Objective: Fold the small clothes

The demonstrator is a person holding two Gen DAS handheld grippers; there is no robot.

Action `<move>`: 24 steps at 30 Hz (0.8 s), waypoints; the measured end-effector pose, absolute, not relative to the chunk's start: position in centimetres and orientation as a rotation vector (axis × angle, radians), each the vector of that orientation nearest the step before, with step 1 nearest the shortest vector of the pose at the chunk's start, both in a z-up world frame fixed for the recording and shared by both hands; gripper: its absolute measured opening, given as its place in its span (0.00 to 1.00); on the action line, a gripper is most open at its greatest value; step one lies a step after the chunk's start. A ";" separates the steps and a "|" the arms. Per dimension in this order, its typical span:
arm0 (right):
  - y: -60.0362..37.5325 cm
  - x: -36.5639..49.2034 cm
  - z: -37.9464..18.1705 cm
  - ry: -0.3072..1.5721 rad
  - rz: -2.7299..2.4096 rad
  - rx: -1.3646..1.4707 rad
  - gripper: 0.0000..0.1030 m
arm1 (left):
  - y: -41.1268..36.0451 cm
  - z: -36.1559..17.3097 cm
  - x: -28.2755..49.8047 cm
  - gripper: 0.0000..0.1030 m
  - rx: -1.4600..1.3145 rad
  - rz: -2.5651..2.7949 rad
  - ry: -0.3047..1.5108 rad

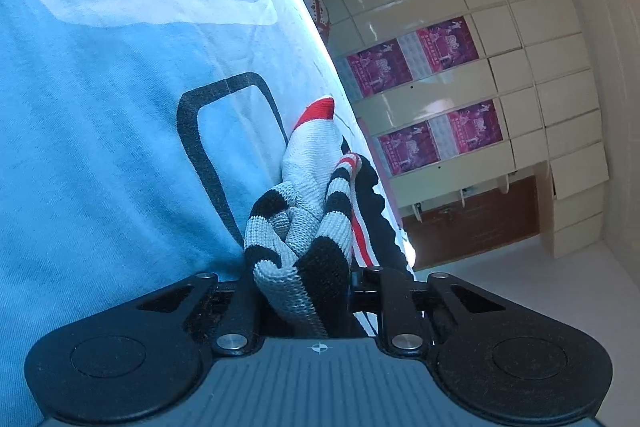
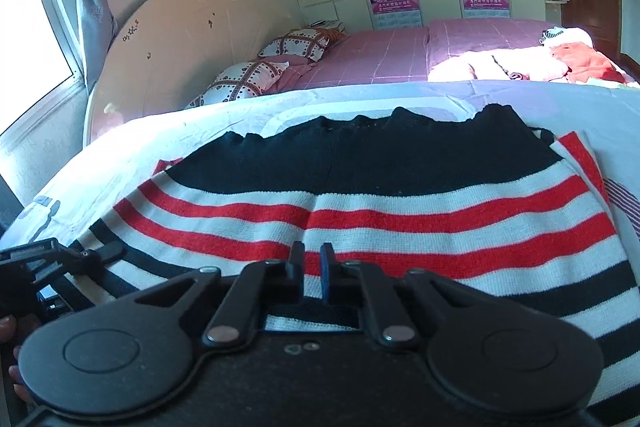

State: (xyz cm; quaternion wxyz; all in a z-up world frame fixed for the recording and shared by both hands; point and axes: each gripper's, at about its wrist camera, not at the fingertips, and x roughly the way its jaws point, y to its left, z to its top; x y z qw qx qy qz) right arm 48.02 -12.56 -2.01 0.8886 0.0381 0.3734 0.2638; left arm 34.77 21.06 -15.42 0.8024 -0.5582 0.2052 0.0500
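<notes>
Left wrist view: the left claw [image 1: 316,291] is clamped on a bunched end of the striped sweater [image 1: 308,211], gathered near the edge of the blue sheet [image 1: 100,147], probably so that end can be lifted over for a fold.

Right wrist view: the sweater lies spread flat on the sheet. The right claw [image 2: 312,267], its jaws nearly together, pinches the near hem, likely to carry that edge along evenly.

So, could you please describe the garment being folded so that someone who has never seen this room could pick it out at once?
Start from the pale blue sheet spread in front of the pink bed. On it lies a knitted striped sweater. It is black along the far edge, then banded red, white and black, unlike the pink and red clothes heaped on the bed.
</notes>
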 end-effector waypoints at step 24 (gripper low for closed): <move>-11.2 48.8 -4.1 0.811 0.491 0.011 0.02 | 22.2 -14.4 35.7 0.14 -1.087 0.050 0.477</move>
